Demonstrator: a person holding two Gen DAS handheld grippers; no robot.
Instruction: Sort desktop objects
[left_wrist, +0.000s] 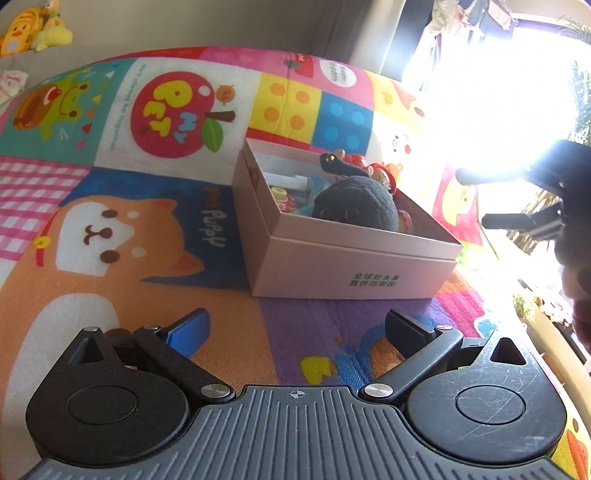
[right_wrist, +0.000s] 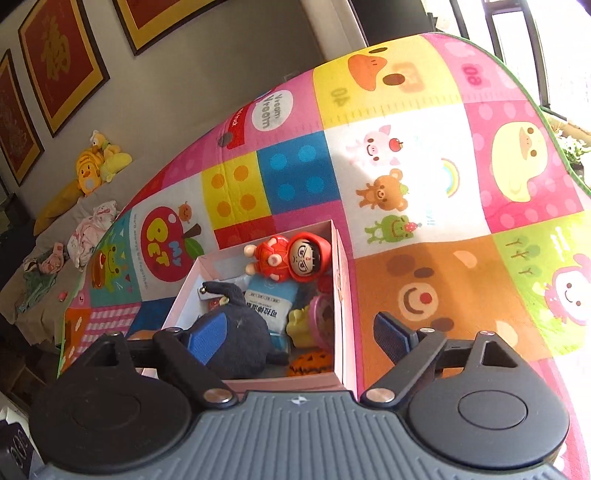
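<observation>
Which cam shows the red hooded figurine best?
Right wrist view: the red hooded figurine lies in plain sight at the far end of the pink box, face and hood clear. Left wrist view shows only red scraps of it behind the dark plush.

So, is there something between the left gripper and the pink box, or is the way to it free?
Nothing visible stands in the way. The left gripper is open and empty, and only bare play mat lies between its fingertips and the near wall of the pink box. The box is already full of toys, with a dark plush toy on top.
</observation>
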